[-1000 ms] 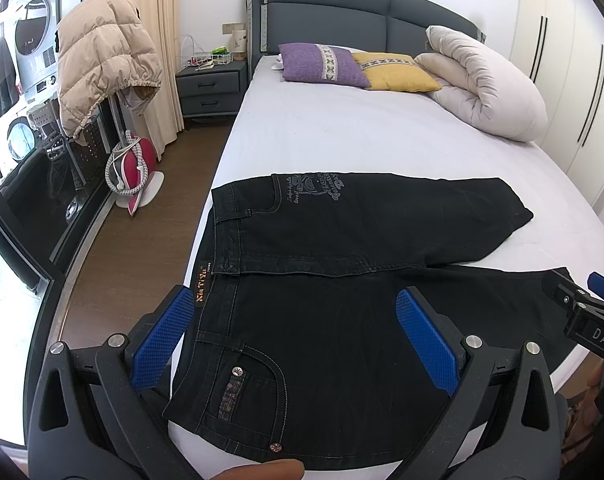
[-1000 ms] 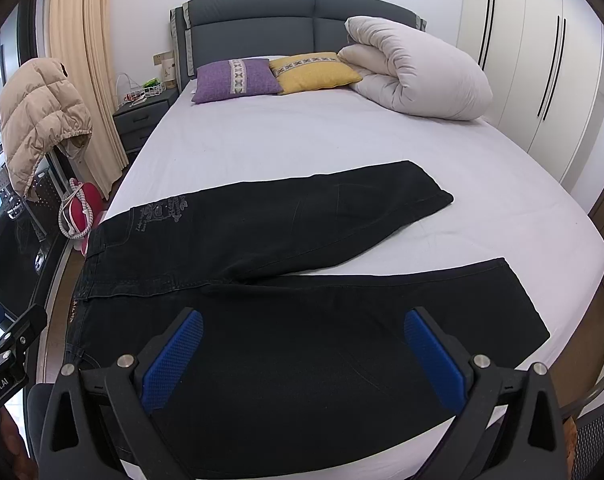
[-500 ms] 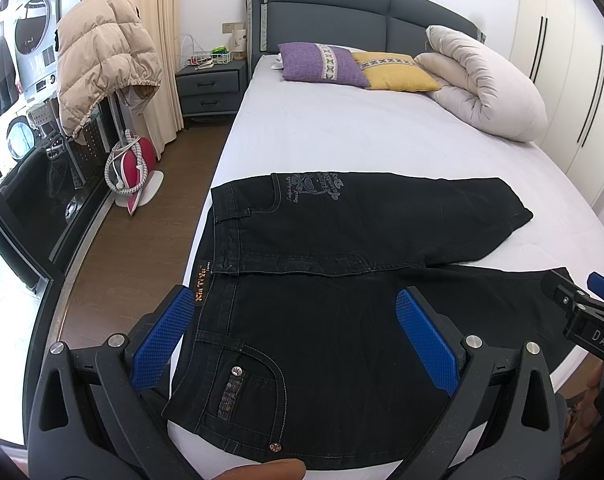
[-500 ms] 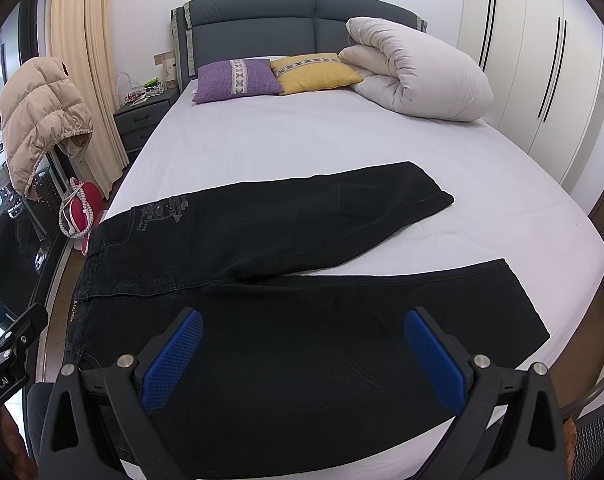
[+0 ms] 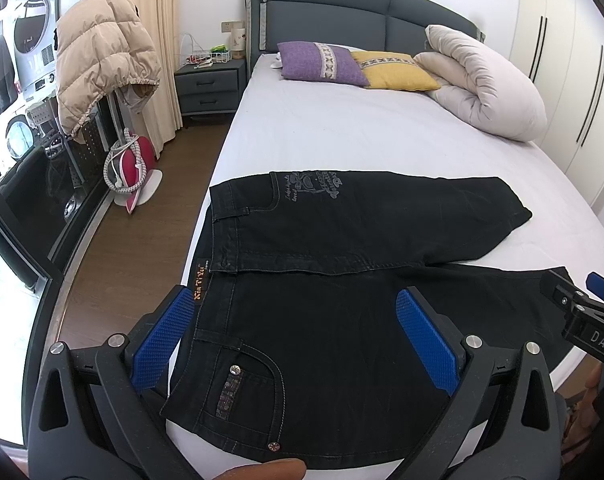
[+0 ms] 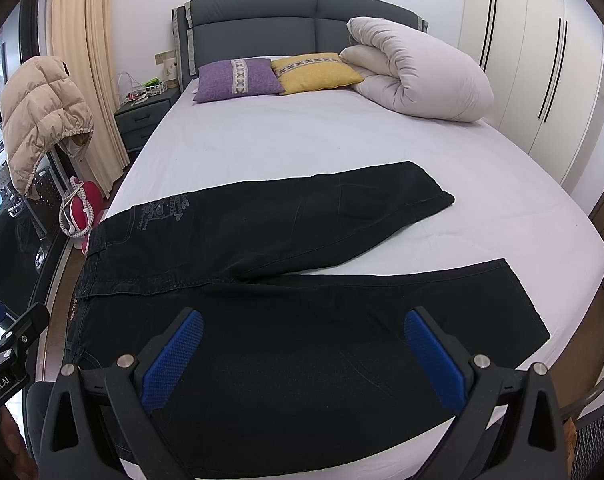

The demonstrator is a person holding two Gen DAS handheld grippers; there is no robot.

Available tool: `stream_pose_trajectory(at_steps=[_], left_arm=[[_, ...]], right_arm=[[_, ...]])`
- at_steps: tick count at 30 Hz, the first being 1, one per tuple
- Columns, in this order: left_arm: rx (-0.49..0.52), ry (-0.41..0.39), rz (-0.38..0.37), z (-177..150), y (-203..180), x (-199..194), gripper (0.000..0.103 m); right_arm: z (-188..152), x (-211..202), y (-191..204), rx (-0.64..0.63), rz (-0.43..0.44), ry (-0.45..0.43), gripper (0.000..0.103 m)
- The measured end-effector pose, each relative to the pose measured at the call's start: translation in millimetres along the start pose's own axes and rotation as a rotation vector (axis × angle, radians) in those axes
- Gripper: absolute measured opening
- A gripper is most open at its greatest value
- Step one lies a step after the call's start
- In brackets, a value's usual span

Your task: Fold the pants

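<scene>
Black pants (image 5: 342,272) lie flat on the white bed (image 5: 342,132), waistband at the left, both legs running right and splayed apart. My left gripper (image 5: 298,340) hovers open above the waist and back pocket of the near leg, holding nothing. In the right wrist view the same pants (image 6: 286,280) spread across the bed's near half, and my right gripper (image 6: 302,356) hangs open over the near leg's middle. The right gripper's body (image 5: 582,324) shows at the left view's right edge. A fingertip (image 5: 262,470) peeks in at the bottom.
Purple pillow (image 5: 322,62), yellow pillow (image 5: 394,72) and a rolled duvet (image 5: 486,88) sit at the bed's head. A nightstand (image 5: 210,88), a beige jacket (image 5: 98,56) on a stand and a red iron (image 5: 130,168) occupy the wooden floor on the left. Wardrobes (image 6: 542,60) line the right.
</scene>
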State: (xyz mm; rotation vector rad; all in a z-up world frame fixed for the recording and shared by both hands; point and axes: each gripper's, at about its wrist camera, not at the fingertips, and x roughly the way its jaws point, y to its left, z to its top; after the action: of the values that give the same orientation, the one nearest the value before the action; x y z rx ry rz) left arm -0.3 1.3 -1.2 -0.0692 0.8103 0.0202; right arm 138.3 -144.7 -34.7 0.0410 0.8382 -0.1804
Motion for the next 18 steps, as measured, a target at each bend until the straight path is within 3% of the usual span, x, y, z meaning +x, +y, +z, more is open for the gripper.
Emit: stream_pose_trajectory(at_steps=[18], left_arm=[[0.0,0.002,0.0,-1.5,0.5,2.0,0.103]], right_arm=[[-3.0,-1.0,5.2,-0.008,0.004,0.004,0.103]])
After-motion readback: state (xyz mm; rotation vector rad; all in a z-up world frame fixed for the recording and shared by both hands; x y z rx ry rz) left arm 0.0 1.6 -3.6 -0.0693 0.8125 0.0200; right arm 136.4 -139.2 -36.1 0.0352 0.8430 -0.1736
